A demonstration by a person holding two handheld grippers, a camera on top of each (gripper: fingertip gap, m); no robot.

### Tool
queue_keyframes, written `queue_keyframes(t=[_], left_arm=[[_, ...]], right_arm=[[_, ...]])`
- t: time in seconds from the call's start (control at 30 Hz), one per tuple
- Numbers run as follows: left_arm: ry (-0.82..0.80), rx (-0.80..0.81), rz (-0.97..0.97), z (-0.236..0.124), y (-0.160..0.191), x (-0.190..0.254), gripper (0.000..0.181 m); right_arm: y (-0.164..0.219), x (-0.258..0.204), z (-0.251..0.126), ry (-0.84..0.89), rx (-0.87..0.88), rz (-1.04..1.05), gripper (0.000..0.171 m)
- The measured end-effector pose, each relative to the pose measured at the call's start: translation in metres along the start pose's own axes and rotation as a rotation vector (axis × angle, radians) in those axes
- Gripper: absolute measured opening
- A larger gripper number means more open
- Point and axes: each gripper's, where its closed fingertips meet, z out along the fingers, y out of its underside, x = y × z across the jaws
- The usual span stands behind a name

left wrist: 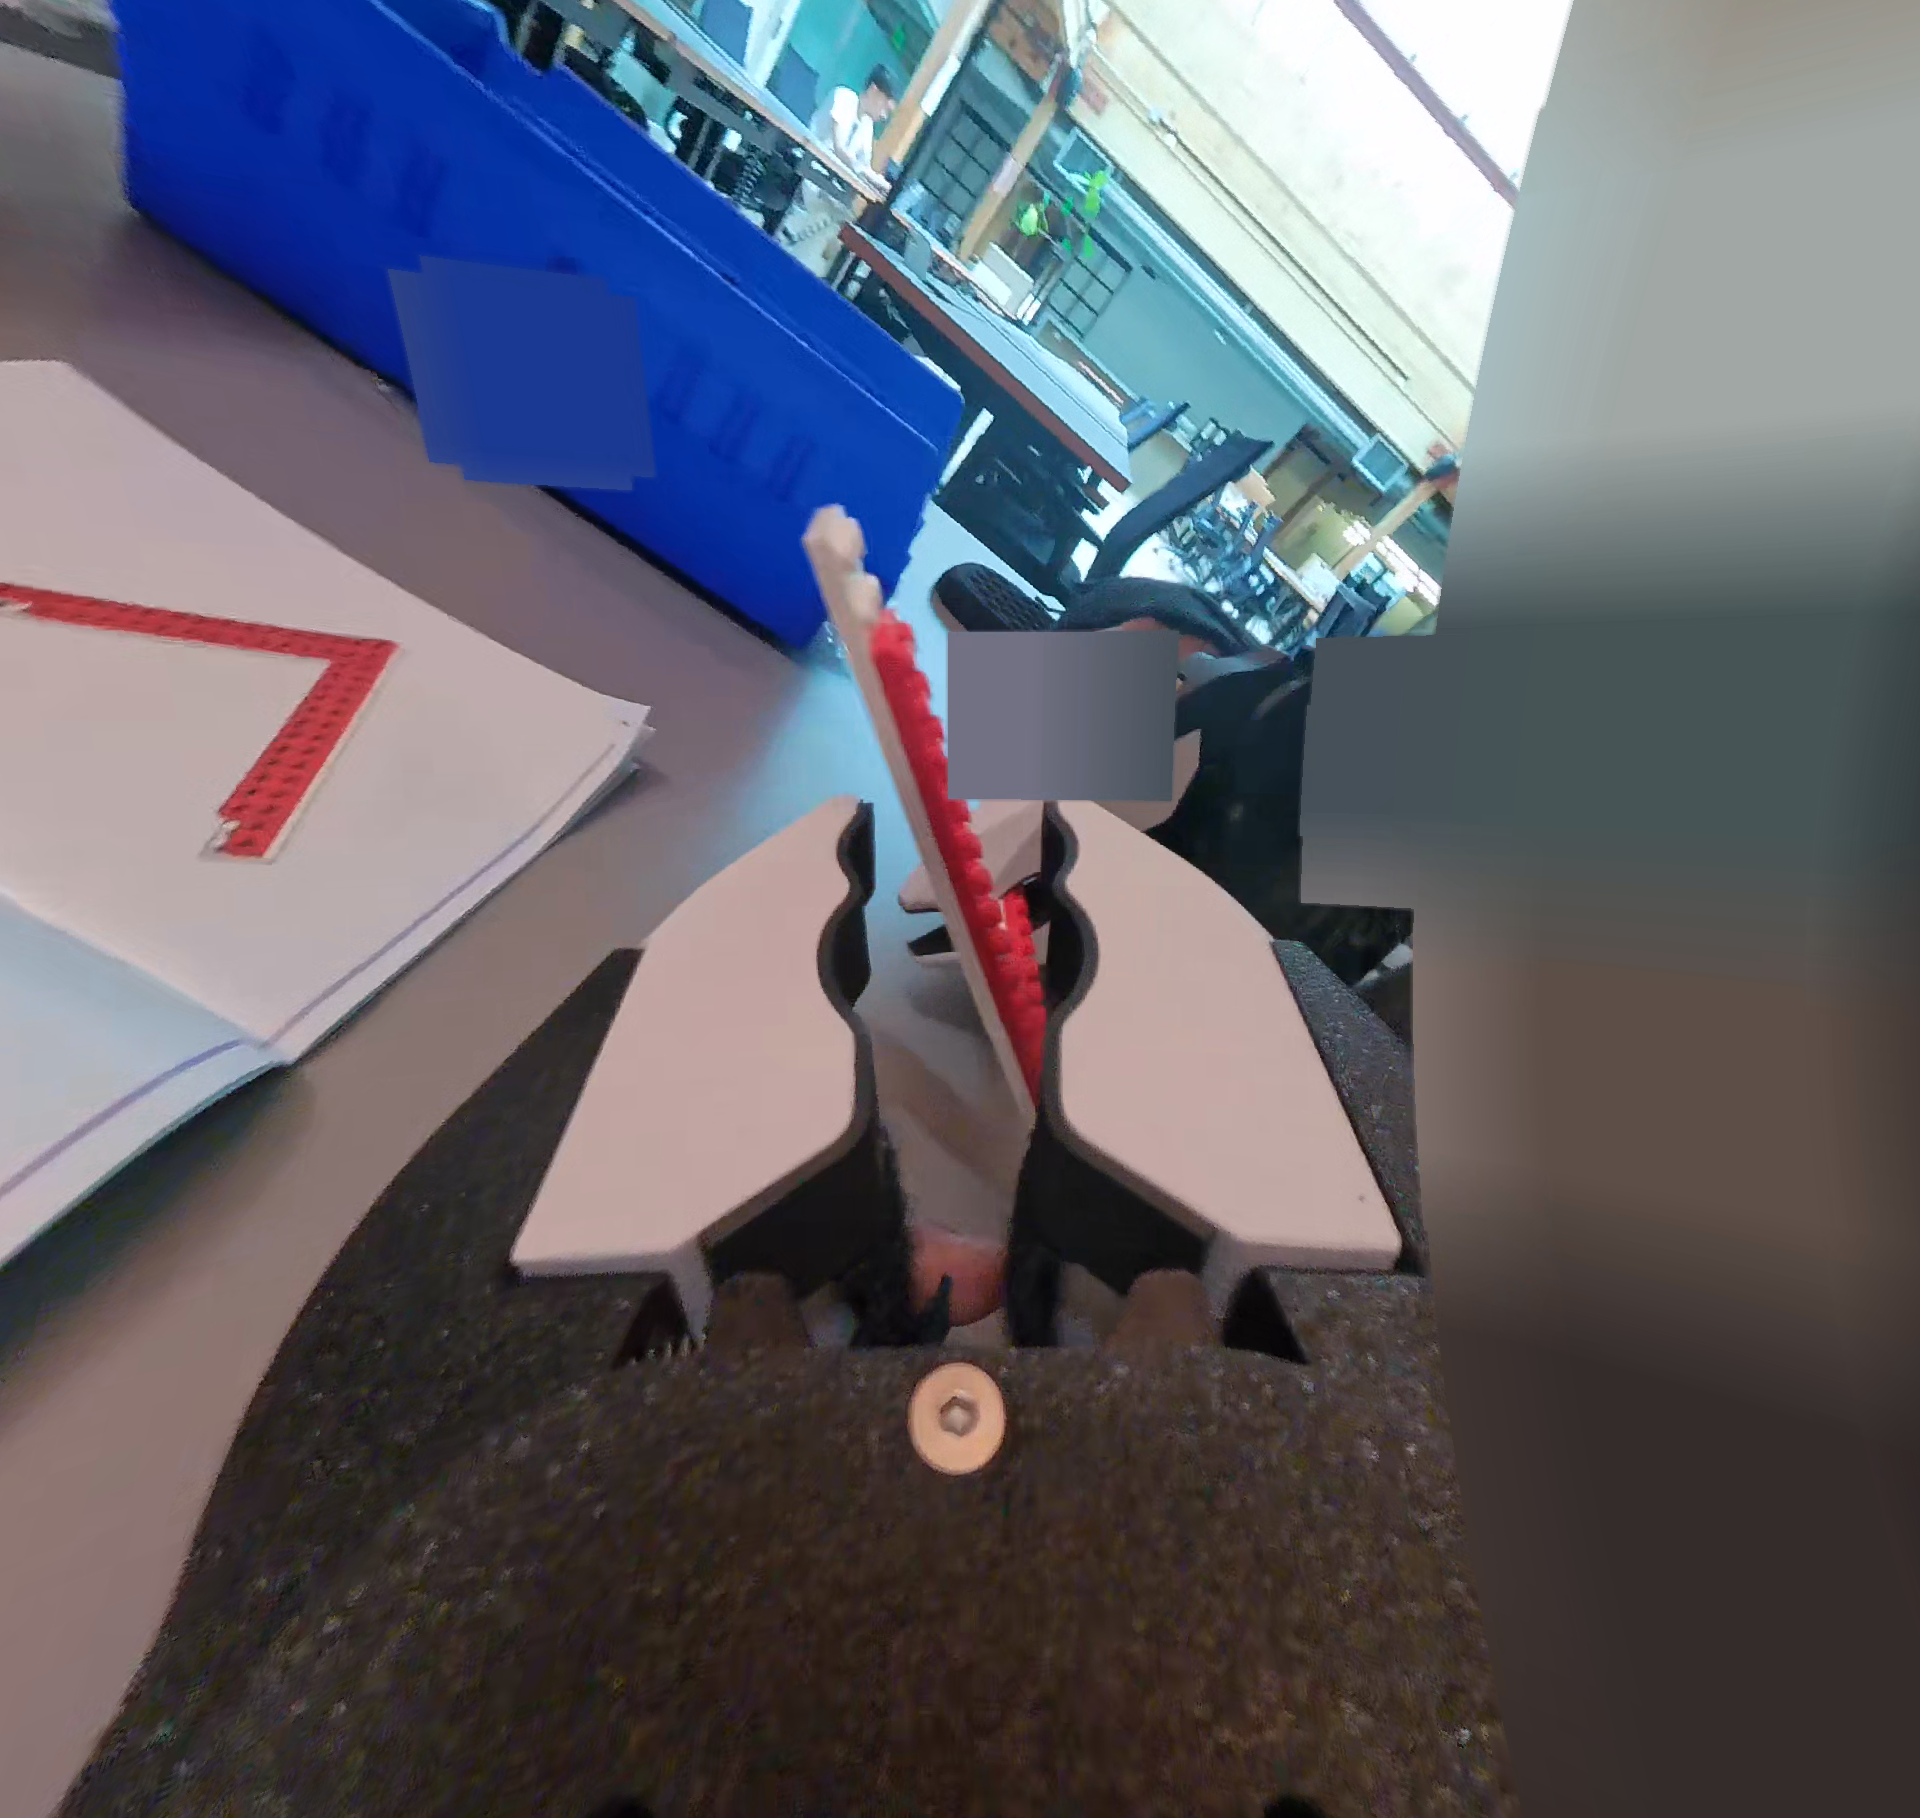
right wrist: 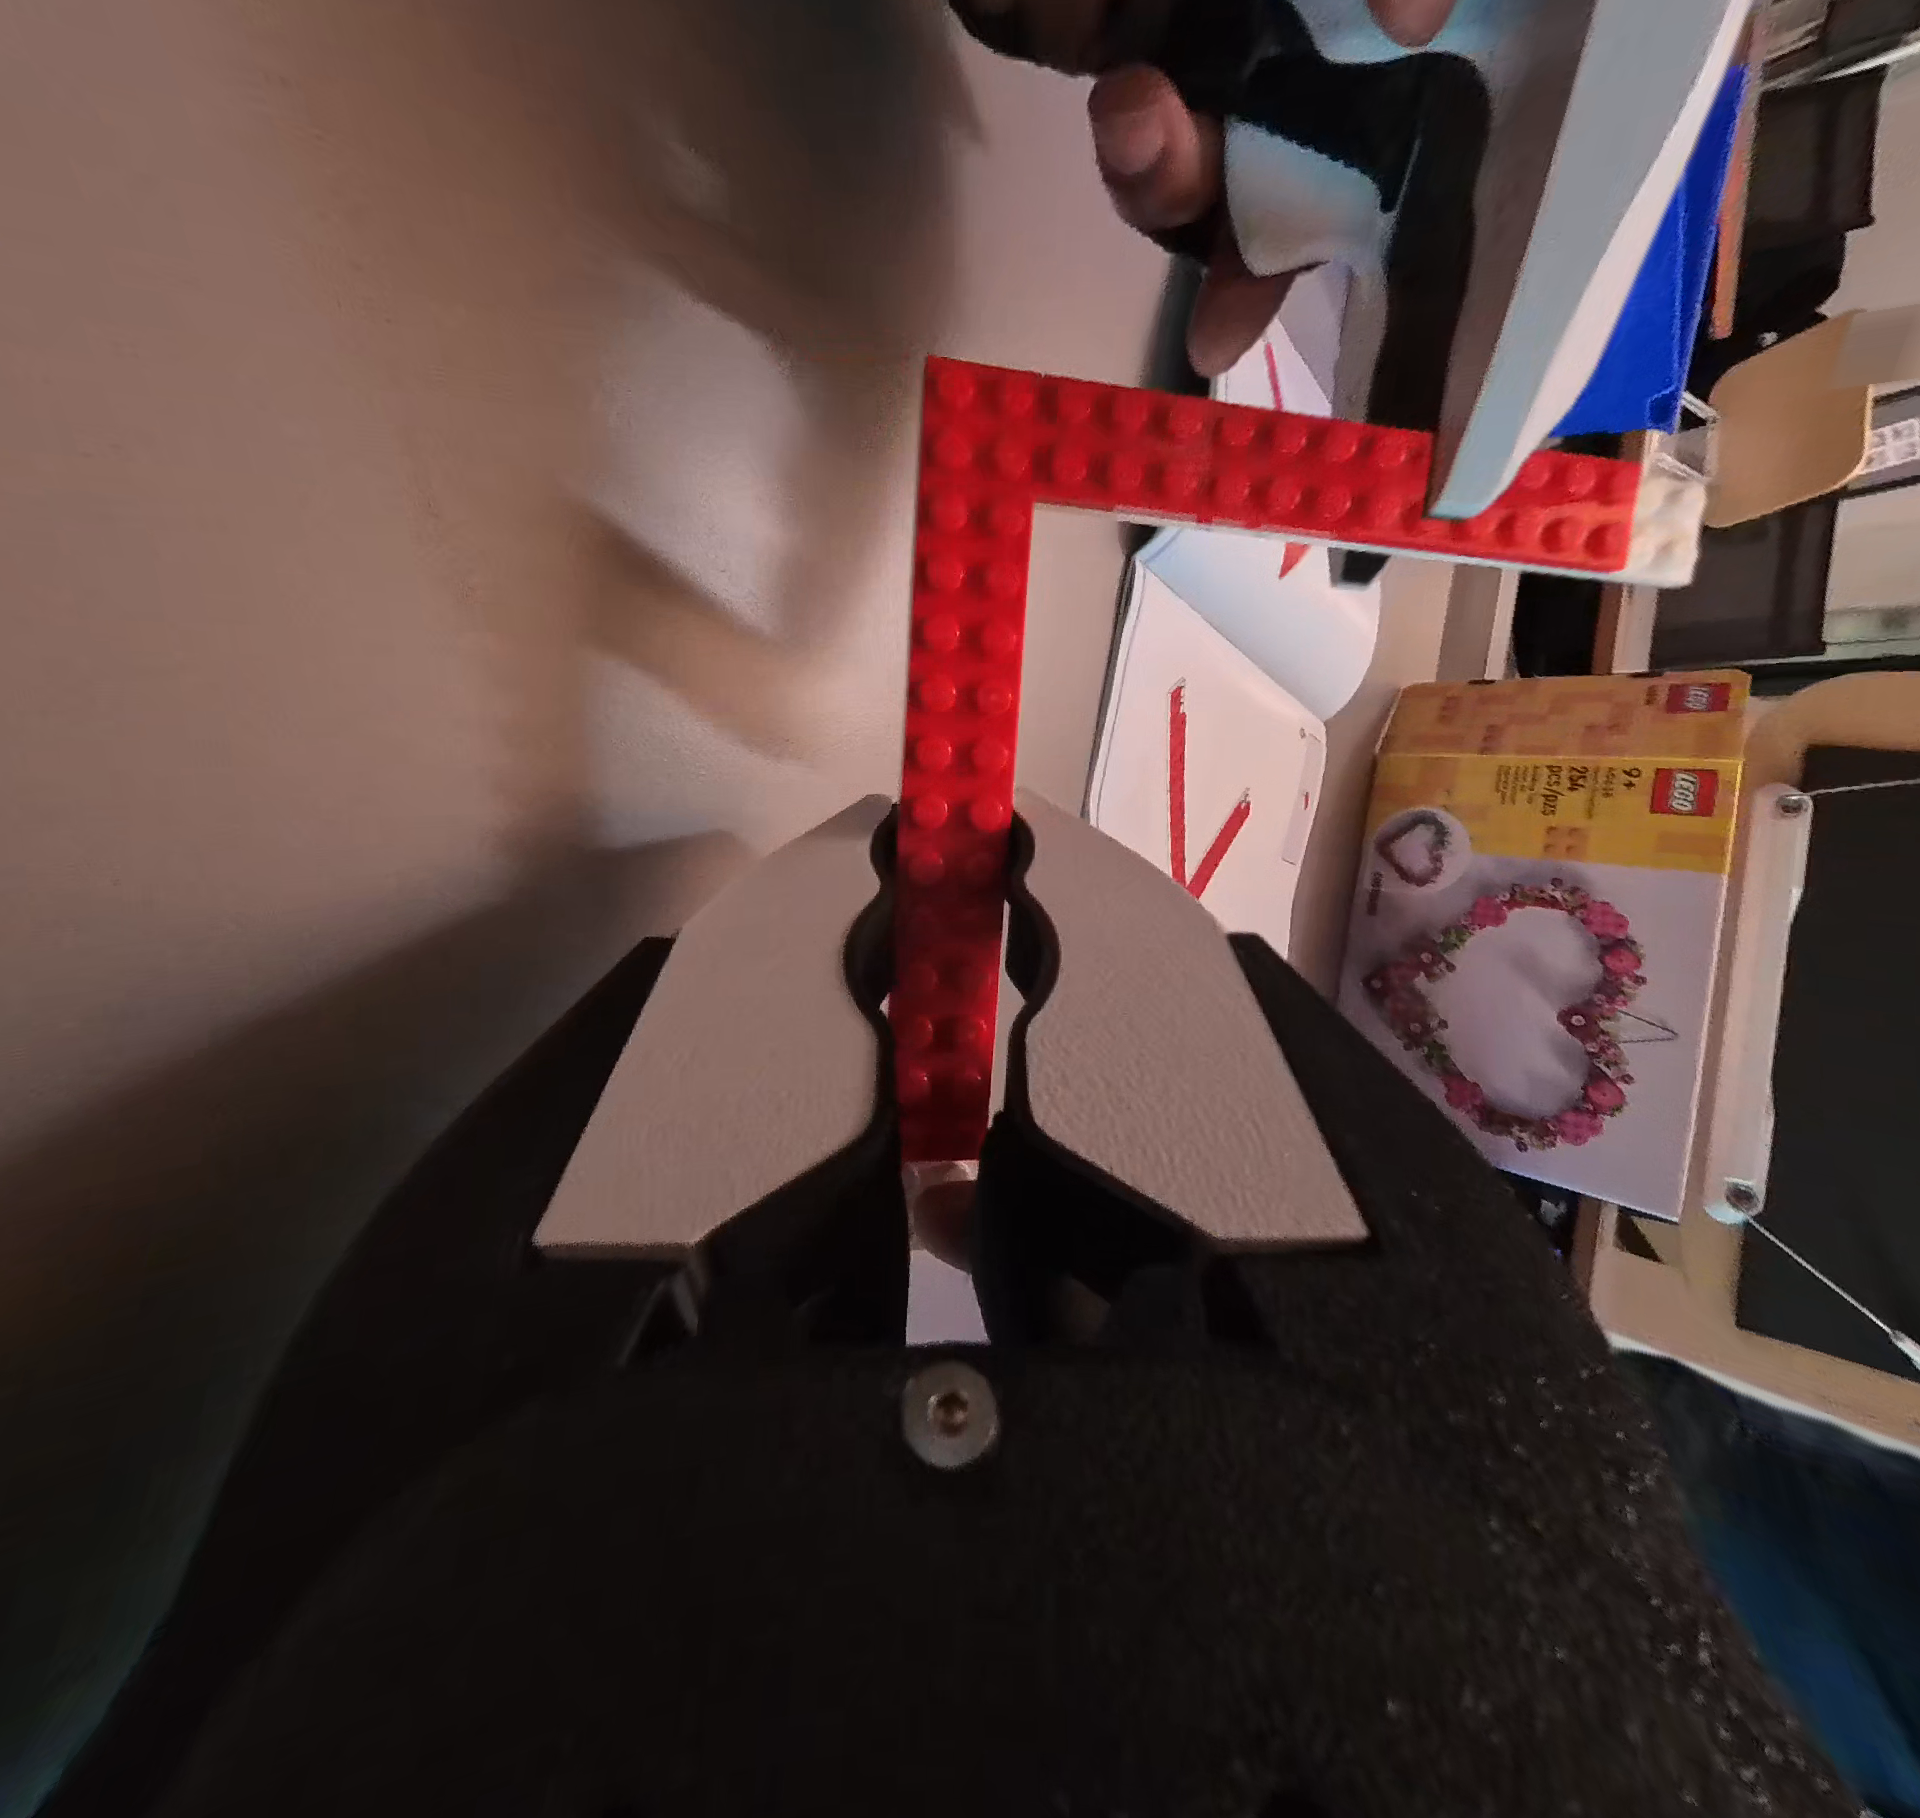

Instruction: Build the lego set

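A red L-shaped lego plate (right wrist: 966, 625) with a white plate (right wrist: 1668, 521) under its far end is held up in the air. My right gripper (right wrist: 951, 812) is shut on the edges of one arm of the L. My left gripper (left wrist: 956, 812) is around the other arm, seen edge-on in the left wrist view (left wrist: 920, 729). Its jaws stand wider than the plate is thick, and the plate leans on the right finger. One of the left gripper's fingers (right wrist: 1579, 210) crosses the plate in the right wrist view. The white plate's tip (left wrist: 840, 553) sticks out above.
An open instruction booklet (left wrist: 208, 729) lies on the grey table to the left, also in the right wrist view (right wrist: 1195, 729). A blue bin (left wrist: 416, 158) stands behind it. The lego box (right wrist: 1538, 937) lies nearby. A person's hand (right wrist: 1153, 147) holds the left gripper. The left gripper's tips are roughly 8 cm from the right gripper's.
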Motion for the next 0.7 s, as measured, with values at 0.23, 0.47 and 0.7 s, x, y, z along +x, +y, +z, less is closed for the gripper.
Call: queue_keyframes(t=[0.23, 0.47, 0.7], left_arm=[[0.026, -0.023, -0.050, 0.010, 0.001, 0.001, 0.011], [0.111, -0.121, -0.163, 0.008, 0.007, 0.005, 0.007], [0.249, -0.283, -0.107, 0.014, 0.013, 0.036, 0.007]], right_arm=[[-0.002, -0.003, -0.005, -0.044, 0.003, 0.066, 0.016], [-0.013, 0.003, -0.047, -0.198, 0.249, 0.419, 0.049], [-0.021, 0.079, -0.062, -0.288, 0.589, 0.963, 0.041]])
